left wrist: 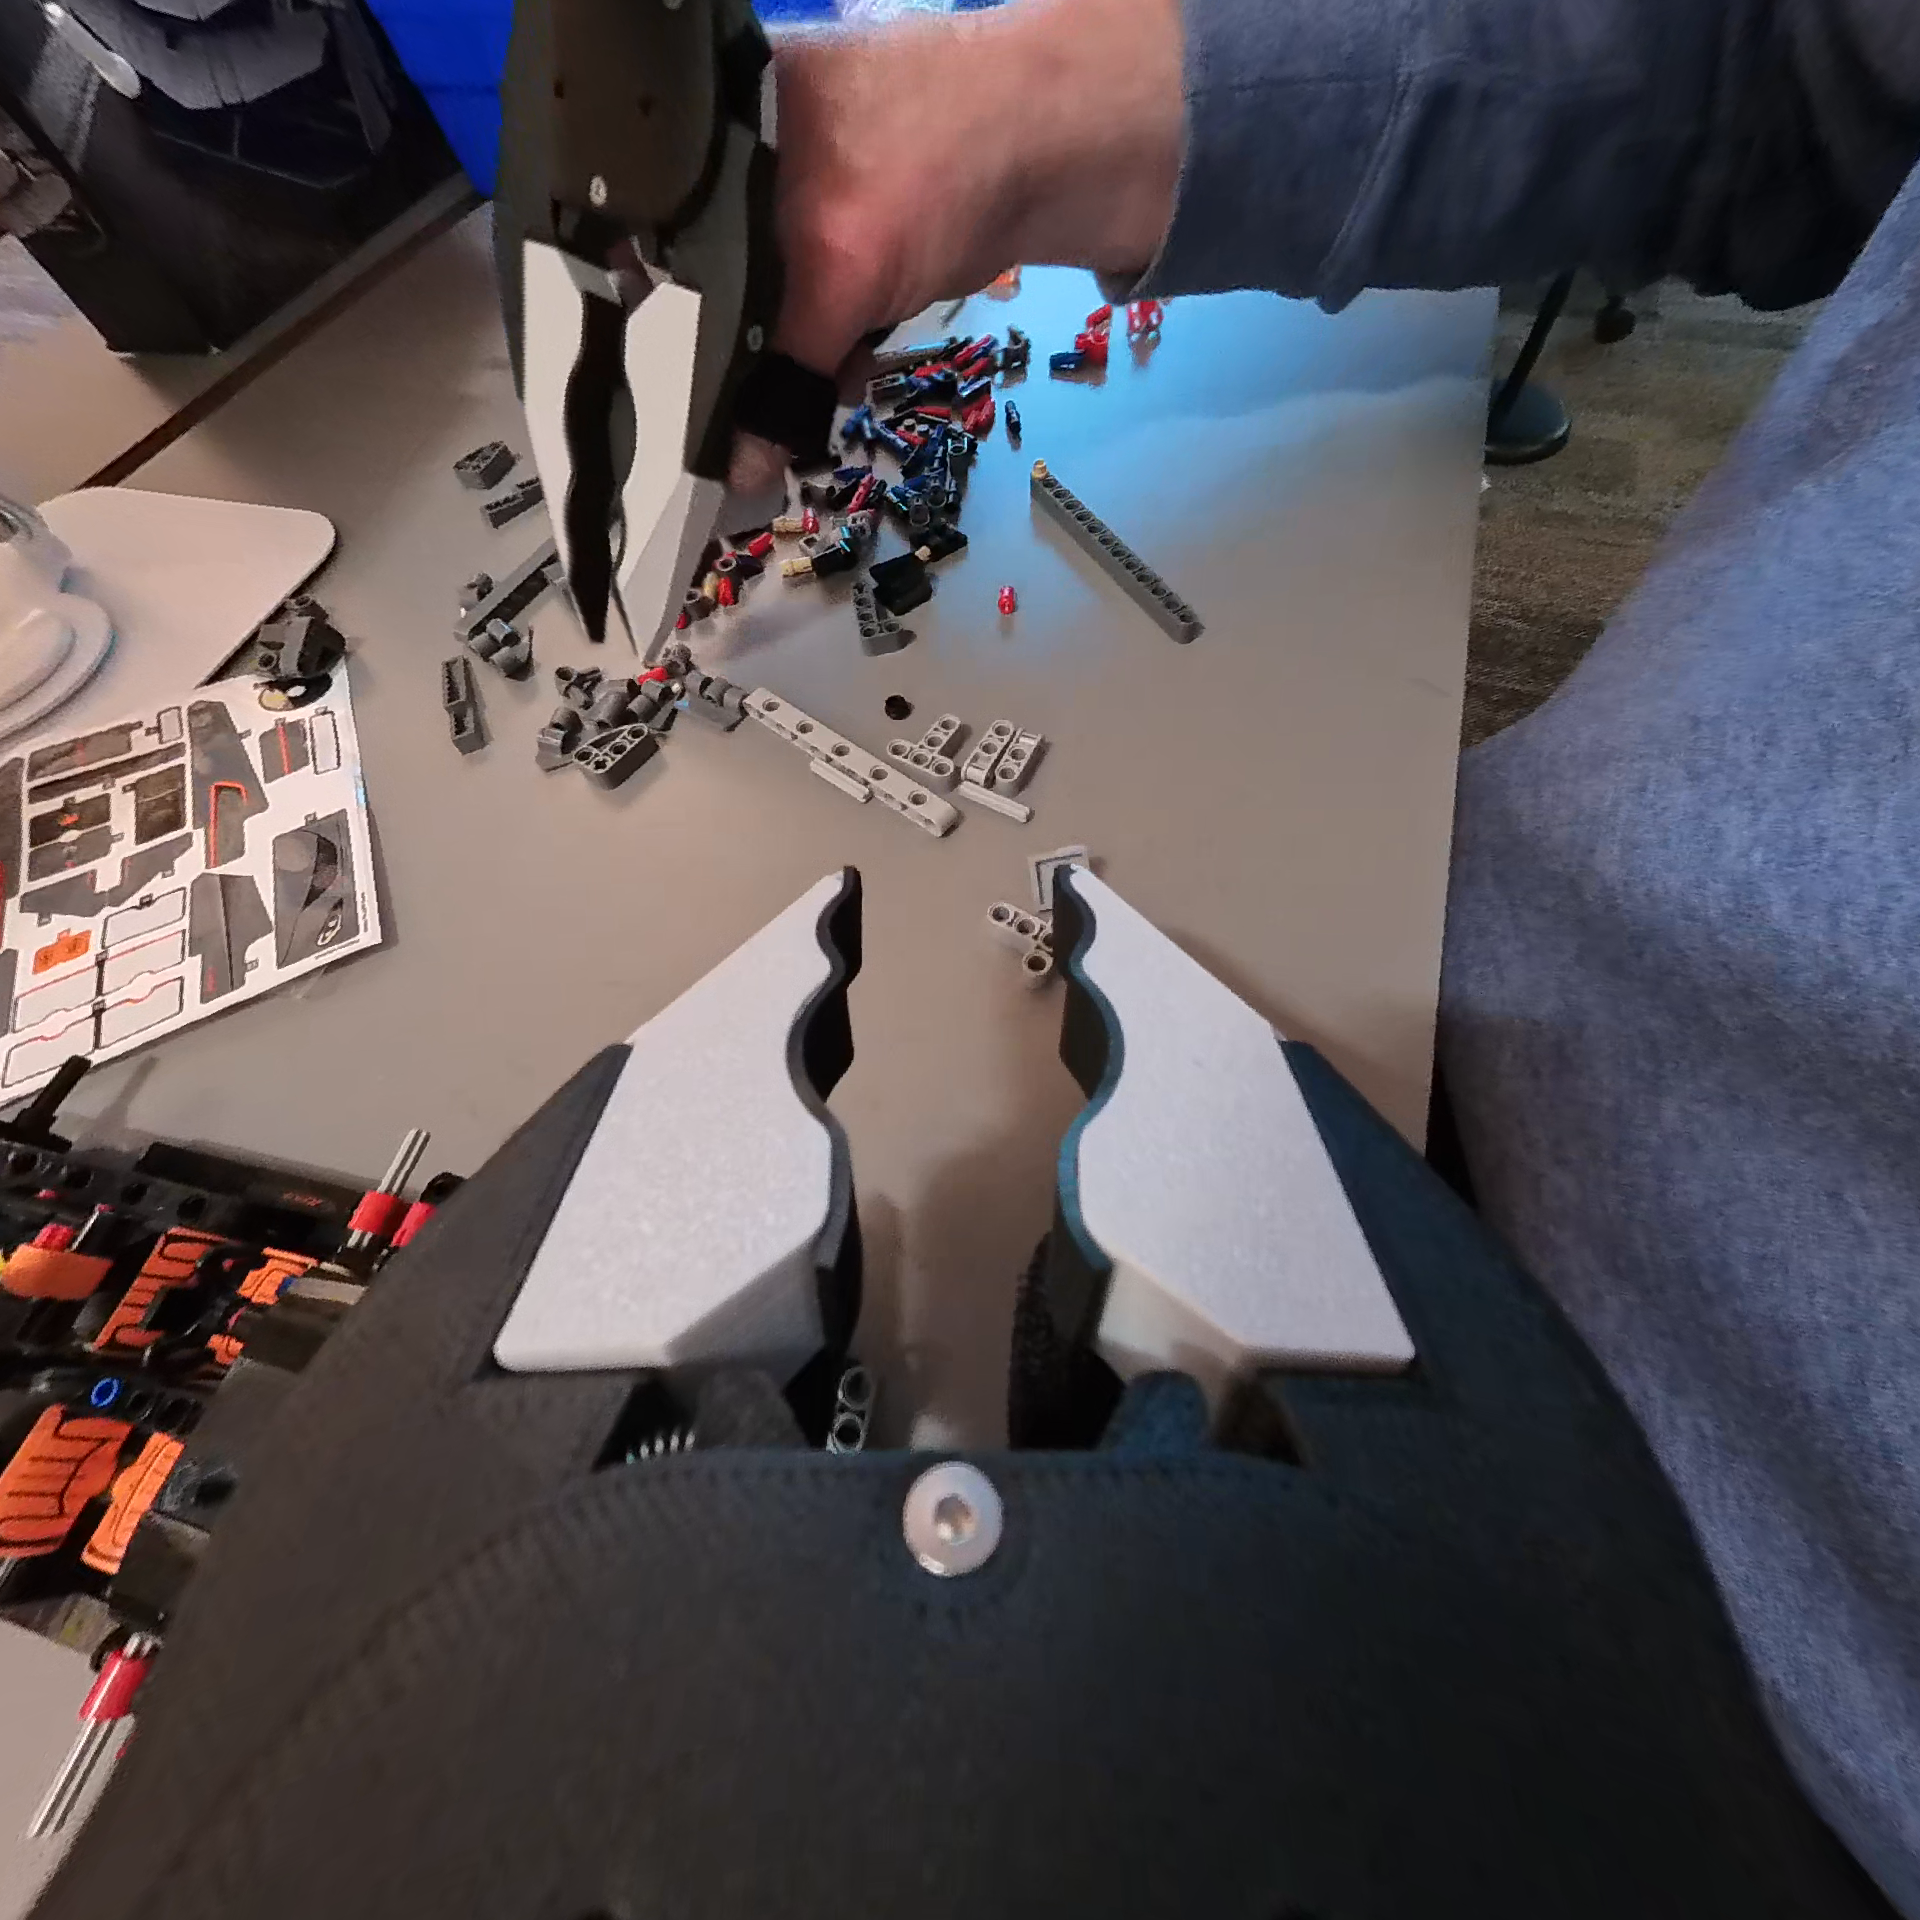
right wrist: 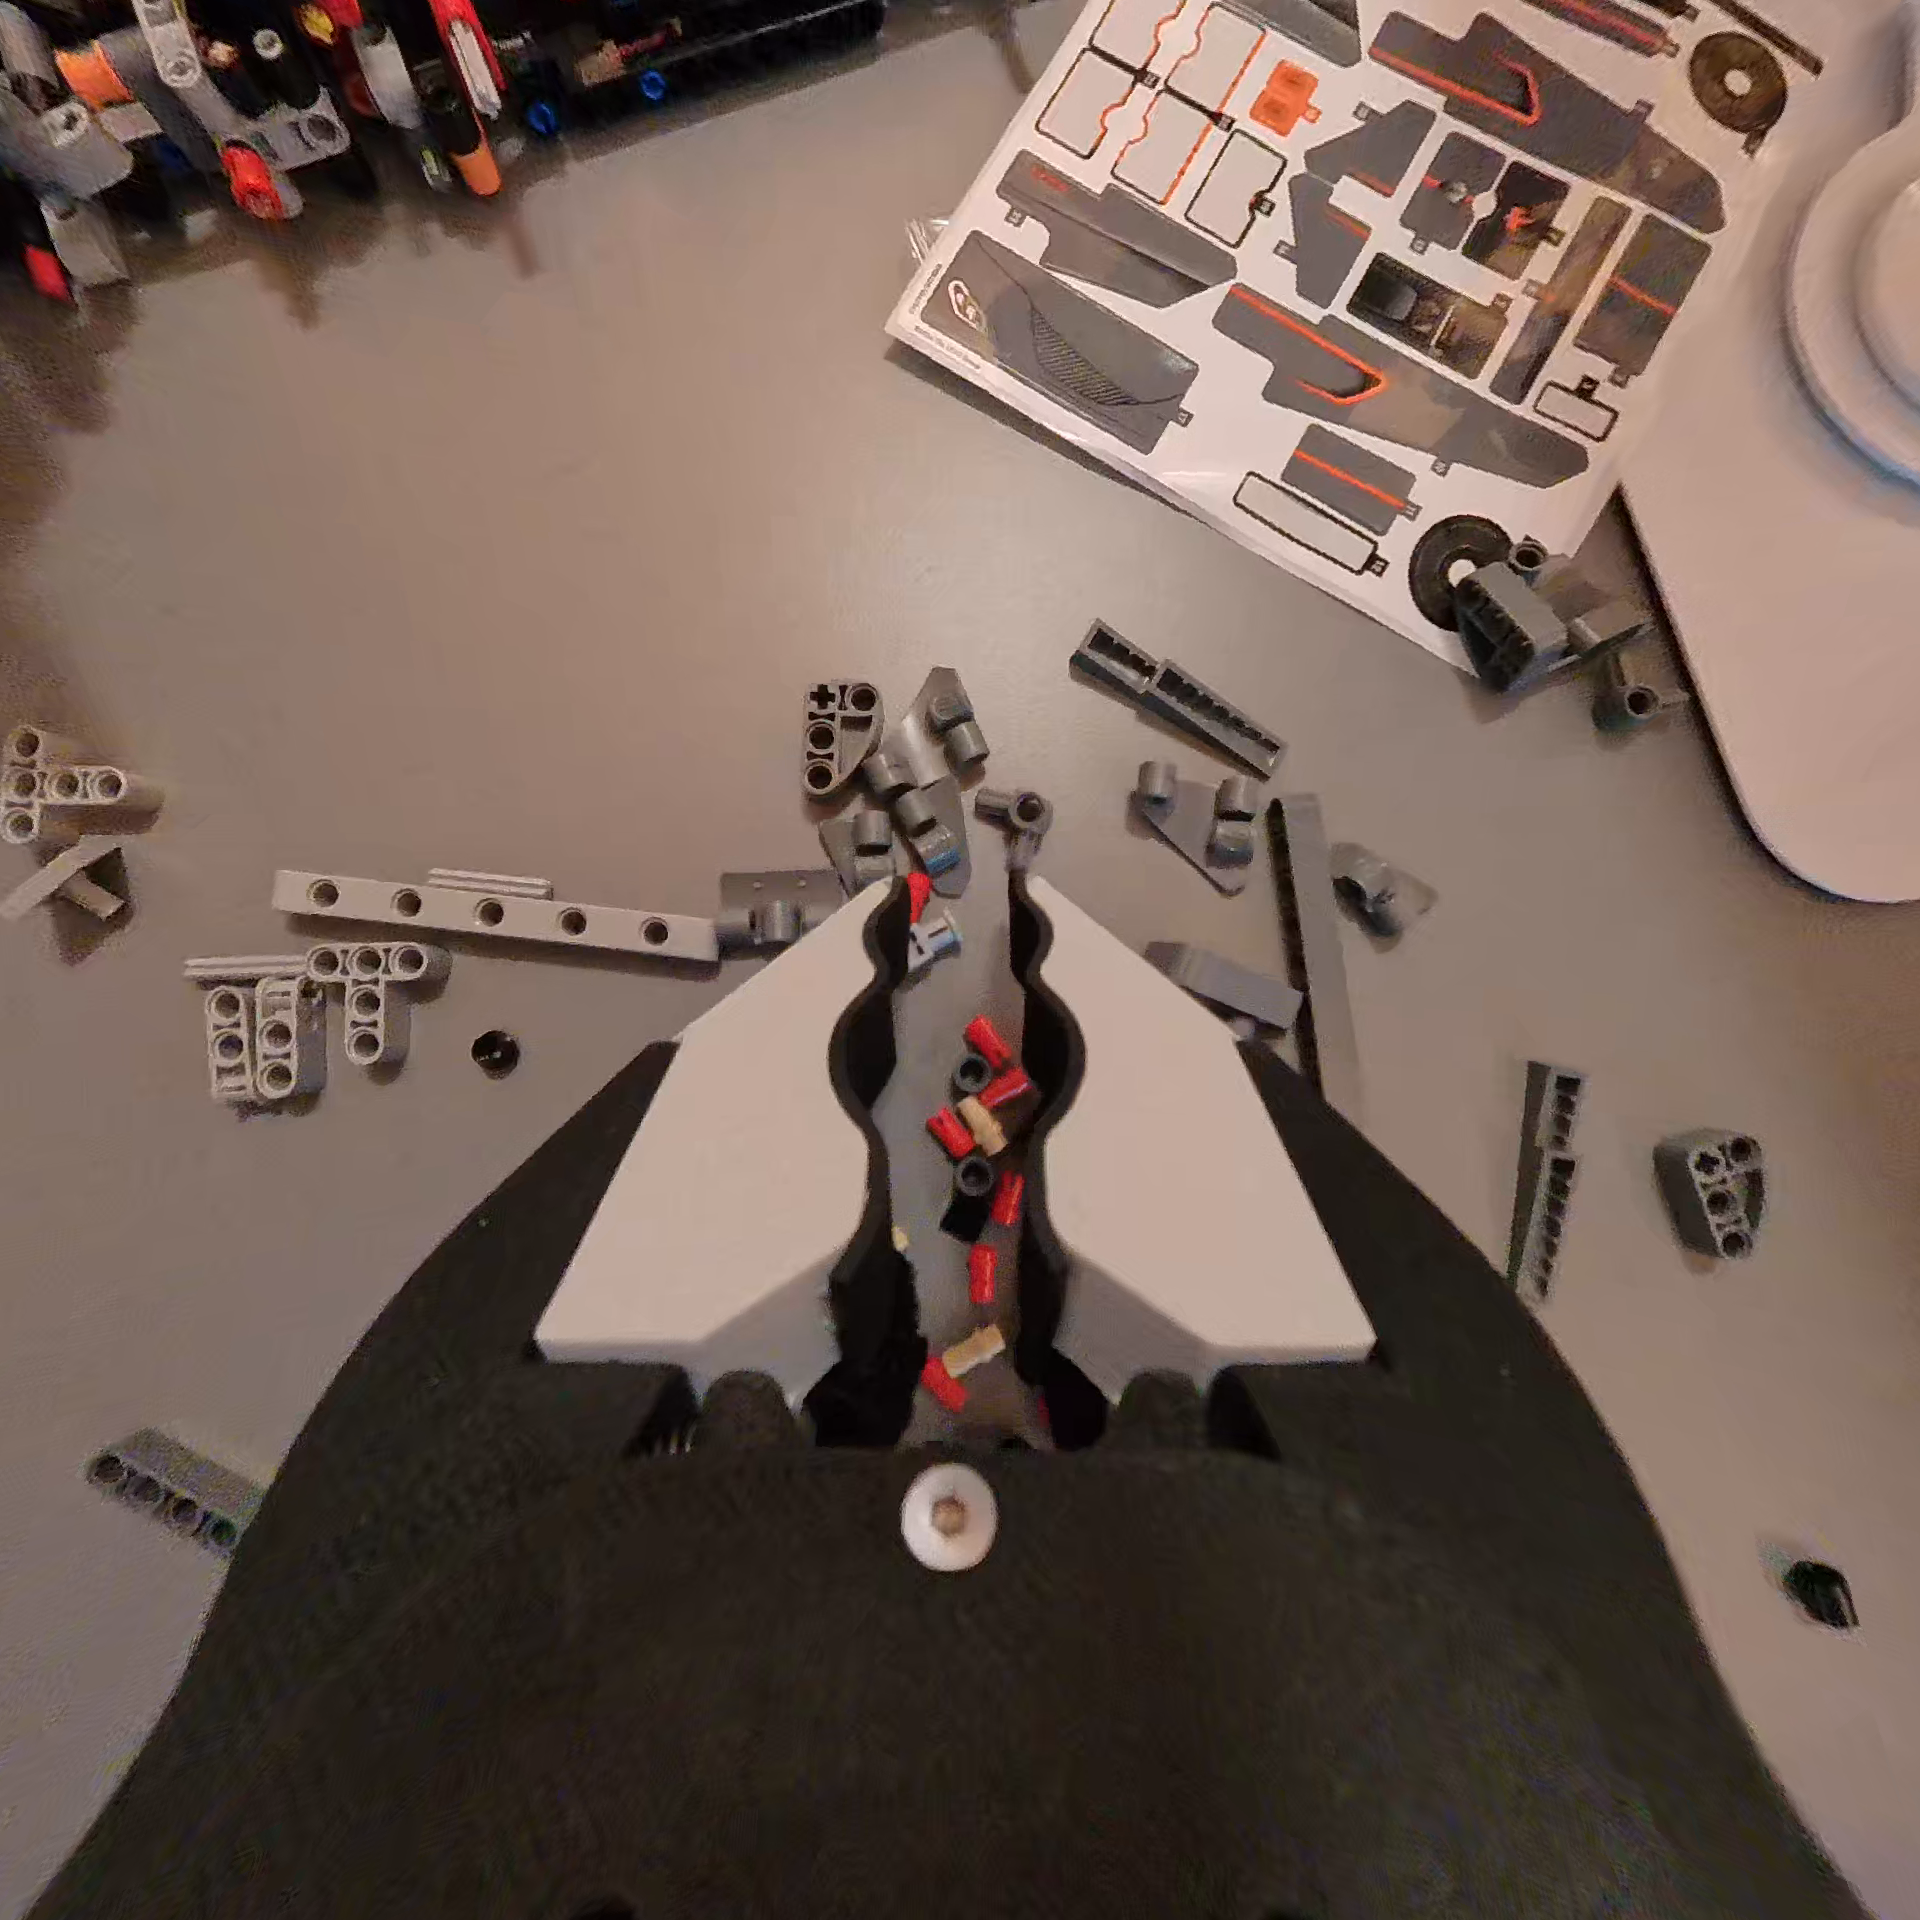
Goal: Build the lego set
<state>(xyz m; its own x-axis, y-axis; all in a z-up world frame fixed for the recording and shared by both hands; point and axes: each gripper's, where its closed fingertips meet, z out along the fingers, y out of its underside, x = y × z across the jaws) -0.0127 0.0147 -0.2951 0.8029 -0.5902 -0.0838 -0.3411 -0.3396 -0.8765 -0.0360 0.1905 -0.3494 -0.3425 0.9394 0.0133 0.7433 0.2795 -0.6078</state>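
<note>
Meanwhile, the left gripper [left wrist: 956, 894] is hovering with fingers spread wide and empty, a light grey angled beam [left wrist: 1020, 935] lying just beside its right fingertip. The right gripper [right wrist: 961, 894] is hanging over the small pins [right wrist: 977, 1132], fingers partly apart, gripping nothing. Near the surface's far edge, a long grey beam [left wrist: 1117, 556] is lying flat, pointing diagonally.

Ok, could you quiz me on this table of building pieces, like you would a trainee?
1. True or false: the left tongs grip a piece.
2. The sticker sheet is: A held up, B flat on the table, C rolled.
3. Fill in: most small pins below the right tongs are ____.
Key: 1 false, they are open and empty. 2 B. 3 red.
</note>
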